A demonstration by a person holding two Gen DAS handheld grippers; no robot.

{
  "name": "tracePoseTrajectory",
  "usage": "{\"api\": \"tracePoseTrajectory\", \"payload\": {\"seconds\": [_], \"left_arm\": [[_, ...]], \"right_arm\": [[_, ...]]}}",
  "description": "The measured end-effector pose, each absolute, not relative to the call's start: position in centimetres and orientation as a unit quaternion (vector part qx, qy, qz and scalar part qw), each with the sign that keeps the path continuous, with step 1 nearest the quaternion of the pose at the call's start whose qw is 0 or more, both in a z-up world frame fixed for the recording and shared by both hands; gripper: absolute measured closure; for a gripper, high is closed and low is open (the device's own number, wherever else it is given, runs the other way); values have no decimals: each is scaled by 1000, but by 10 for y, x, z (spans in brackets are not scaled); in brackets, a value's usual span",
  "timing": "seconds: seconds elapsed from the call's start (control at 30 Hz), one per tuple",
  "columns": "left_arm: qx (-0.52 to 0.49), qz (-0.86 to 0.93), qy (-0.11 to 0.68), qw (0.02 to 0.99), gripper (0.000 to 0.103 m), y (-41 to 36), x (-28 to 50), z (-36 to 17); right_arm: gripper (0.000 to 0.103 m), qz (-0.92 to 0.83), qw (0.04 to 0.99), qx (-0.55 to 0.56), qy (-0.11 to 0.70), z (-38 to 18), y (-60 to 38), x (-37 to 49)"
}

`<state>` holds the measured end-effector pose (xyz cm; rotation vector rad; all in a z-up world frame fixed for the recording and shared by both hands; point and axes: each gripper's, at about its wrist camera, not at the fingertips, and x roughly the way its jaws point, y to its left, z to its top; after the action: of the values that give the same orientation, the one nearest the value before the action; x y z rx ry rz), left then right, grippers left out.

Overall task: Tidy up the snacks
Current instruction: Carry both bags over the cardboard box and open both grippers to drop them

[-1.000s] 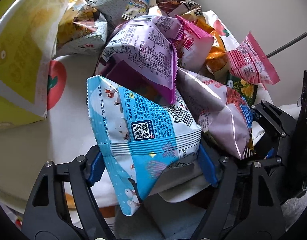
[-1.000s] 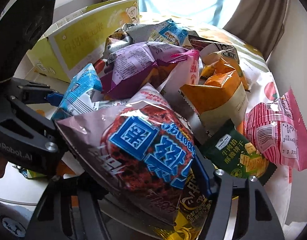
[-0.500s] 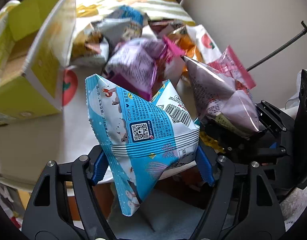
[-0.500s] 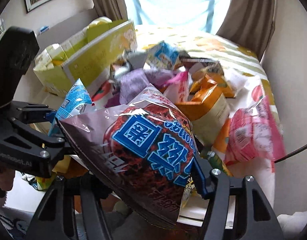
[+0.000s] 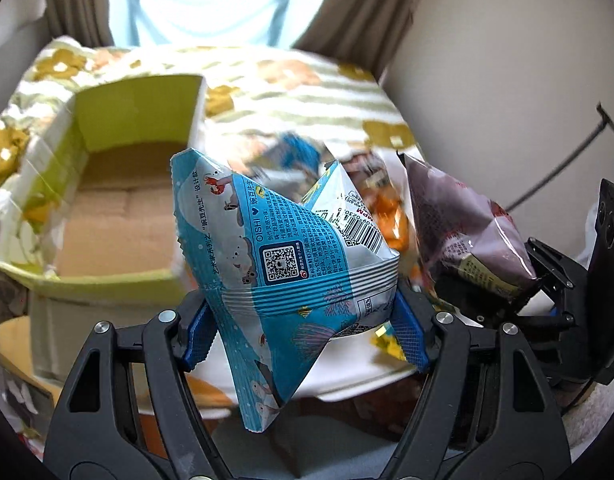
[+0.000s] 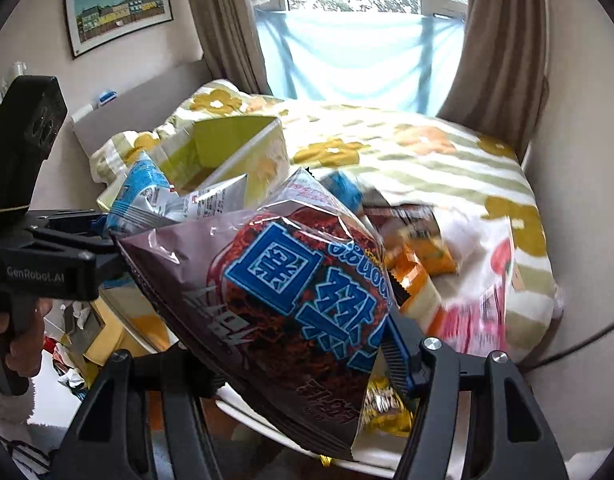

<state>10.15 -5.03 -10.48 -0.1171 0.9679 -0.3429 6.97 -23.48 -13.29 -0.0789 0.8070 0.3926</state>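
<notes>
- Up ahead, the bed (image 6: 447, 168) carried the open yellow box (image 5: 119, 208), and the box was empty.
- Next, the snack pile (image 6: 419, 256) lay on the bed to the right of the box.
- Right tongs (image 6: 307, 364) were squeezed on the purple bag (image 6: 275, 292), held up in the air.
- Left tongs (image 5: 303, 332) were squeezed on the blue bag (image 5: 275, 248), its long side pointing up.
- I think the box was ahead and left, so the left tongs were nearer.
</notes>
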Motion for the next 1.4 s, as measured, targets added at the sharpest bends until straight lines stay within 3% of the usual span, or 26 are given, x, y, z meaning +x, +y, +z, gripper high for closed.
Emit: {"api": "tracePoseTrajectory", "payload": {"seconds": [0.4,0.7,1.17,1.4], "left_arm": [[-71,-119,432,891,31,69,166,-71],[-42,-86,473,876,31,159,228,-97],[38,-108,538,835,31,158,271,-167],[60,-93,540,834,6,150,264,-167]], "right_arm": [[44,221,906,-43,359,-84,-136,136],[44,234,898,-40,371,-93,-39,191],[44,212,877,-18,430,-132,12,241],[44,222,869,-29,441,-139,12,248]]}}
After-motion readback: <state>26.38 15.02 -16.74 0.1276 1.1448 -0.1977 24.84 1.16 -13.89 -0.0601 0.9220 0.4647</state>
